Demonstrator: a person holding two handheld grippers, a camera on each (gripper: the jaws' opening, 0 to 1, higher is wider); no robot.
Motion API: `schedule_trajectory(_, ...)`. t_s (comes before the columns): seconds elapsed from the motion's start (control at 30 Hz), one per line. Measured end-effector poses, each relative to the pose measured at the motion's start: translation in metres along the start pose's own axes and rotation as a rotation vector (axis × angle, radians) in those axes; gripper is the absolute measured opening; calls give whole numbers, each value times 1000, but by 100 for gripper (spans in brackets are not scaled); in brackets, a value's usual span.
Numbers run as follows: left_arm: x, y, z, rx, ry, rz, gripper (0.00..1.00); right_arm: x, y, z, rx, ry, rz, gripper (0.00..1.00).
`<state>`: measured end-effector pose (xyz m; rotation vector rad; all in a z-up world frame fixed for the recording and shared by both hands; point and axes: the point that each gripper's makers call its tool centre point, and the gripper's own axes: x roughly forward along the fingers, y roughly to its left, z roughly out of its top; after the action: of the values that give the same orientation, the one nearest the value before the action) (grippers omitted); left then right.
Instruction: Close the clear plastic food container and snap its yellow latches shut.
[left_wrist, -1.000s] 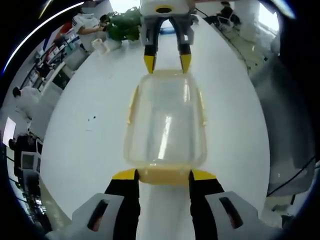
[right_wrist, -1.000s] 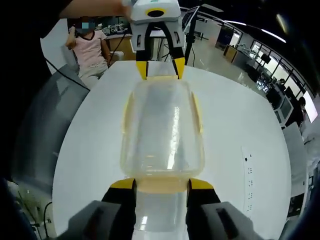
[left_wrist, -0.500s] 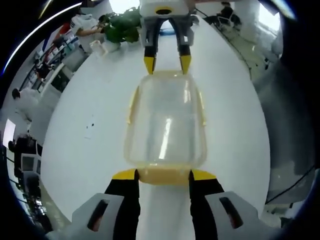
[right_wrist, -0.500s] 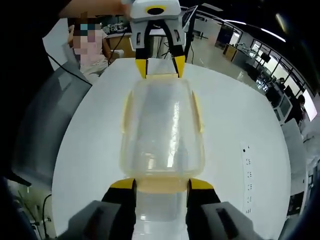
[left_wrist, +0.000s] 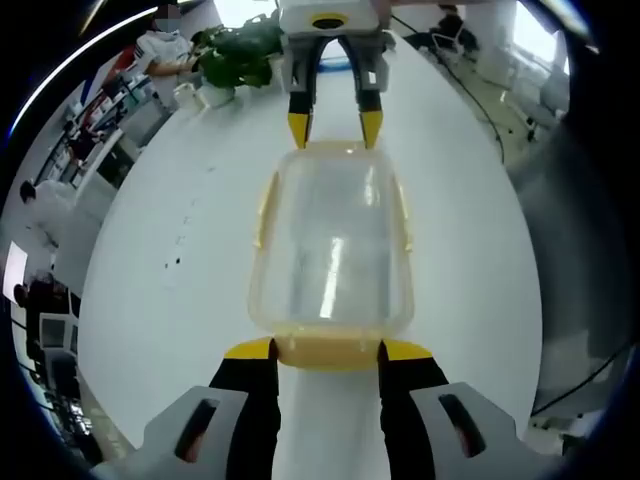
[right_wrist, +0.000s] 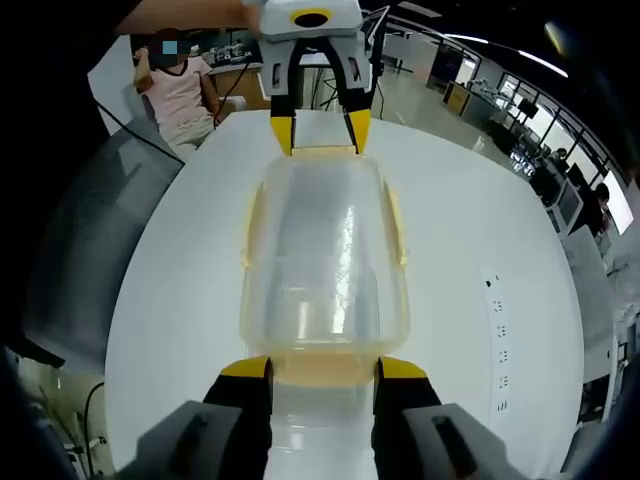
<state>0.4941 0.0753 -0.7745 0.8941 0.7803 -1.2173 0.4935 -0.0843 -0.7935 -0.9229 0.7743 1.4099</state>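
Note:
The clear plastic container (left_wrist: 332, 240) with yellow trim lies lengthwise between my two grippers over the white table (left_wrist: 170, 300). In the left gripper view, my left gripper (left_wrist: 327, 350) is shut on the near yellow end latch (left_wrist: 327, 352). The right gripper (left_wrist: 335, 128) clasps the far end. In the right gripper view, my right gripper (right_wrist: 325, 368) holds the near end latch (right_wrist: 325, 370) of the container (right_wrist: 322, 260). The left gripper (right_wrist: 320, 132) grips the opposite end. Yellow side latches (left_wrist: 265, 210) stick out along the long sides.
A green plant (left_wrist: 235, 45) and a small white cup (left_wrist: 188, 95) stand at the table's far edge. A seated person (right_wrist: 180, 90) and a grey chair (right_wrist: 80, 250) are beside the table (right_wrist: 480, 230). Small dark marks (right_wrist: 497, 330) dot the tabletop.
The table and room have drifted slightly behind the container in both views. The container keeps the same place between both pairs of jaws.

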Motion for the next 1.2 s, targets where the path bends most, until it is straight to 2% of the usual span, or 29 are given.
schedule_trajectory(0.3, 9, -1, 14, 2, -17, -11, 35, -9, 1, -15, 12, 15, 1, 36)
schedule_trajectory(0.87, 30, -3, 51, 26, -49, -17, 35, -29, 3, -52, 29, 69, -18, 36)
schedule_trajectory(1.2, 38, -5, 60, 24, -53, -24, 35, -31, 3, -63, 37, 92, -14, 36)
